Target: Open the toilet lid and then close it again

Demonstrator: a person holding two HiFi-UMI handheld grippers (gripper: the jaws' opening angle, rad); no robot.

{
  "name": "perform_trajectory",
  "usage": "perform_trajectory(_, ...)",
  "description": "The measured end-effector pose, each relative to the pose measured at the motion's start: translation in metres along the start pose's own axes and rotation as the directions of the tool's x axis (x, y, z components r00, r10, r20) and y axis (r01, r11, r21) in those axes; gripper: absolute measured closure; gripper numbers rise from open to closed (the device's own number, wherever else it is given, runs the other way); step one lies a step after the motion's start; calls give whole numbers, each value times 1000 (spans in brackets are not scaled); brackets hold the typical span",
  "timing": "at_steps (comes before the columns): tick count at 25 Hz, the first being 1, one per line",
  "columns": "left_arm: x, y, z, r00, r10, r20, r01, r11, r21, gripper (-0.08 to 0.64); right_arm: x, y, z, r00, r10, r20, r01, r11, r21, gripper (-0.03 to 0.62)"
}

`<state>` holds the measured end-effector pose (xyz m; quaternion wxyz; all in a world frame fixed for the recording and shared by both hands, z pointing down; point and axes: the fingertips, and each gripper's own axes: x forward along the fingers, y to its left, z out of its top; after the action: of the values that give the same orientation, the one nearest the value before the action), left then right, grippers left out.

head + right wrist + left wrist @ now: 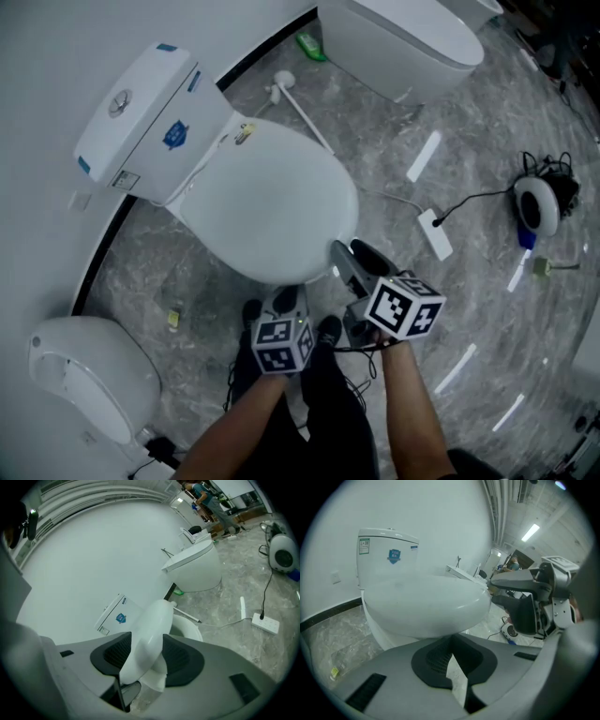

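Dim, even light; ceiling strip lamp [530,532]; dark fisheye edges; toilet lid [272,202] slightly blurred.

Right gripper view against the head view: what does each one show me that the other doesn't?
Right gripper view only: the lid's front edge clamped between the pads of the right tongs, tilted up off the bowl rim. Head view only: the left tongs near the front of the bowl, and a third toilet at lower left. Both: the tank with its blue sticker, the neighbouring toilet and the power strip on the floor.
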<state>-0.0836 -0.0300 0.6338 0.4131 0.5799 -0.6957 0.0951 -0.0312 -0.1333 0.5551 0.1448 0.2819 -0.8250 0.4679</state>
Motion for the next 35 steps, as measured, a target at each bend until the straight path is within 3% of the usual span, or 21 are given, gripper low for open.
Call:
perform_trajectory(3,-8,0,10,1000,10,18,-10,1000,-5,555,-11,7,15,1000,-5,17,6,997,-72,430)
perform_trajectory(7,-19,0,26,999,18,40,-18,1000,-9,555,-20,7,23,998,-65,-9,61,969,-238,583)
perform_trajectory(11,-31,1,45,997,25,68,-25,1000,-3,555,-10,16,10,989,-104,-104,56,922,-383,583)
perform_trajectory(15,-45,6,68,994,29,108,-30,1000,8,555,8,40,-1,980,-95,-173,6,890,-456,583)
perform_trajectory(24,-71,25,118,986,36,162,-37,999,2,555,27,121,28,987,-8,-161,-78,850,-520,584)
perform_trajectory(35,-106,63,171,989,31,148,-45,995,92,555,57,193,59,991,-13,-132,-62,832,-551,584)
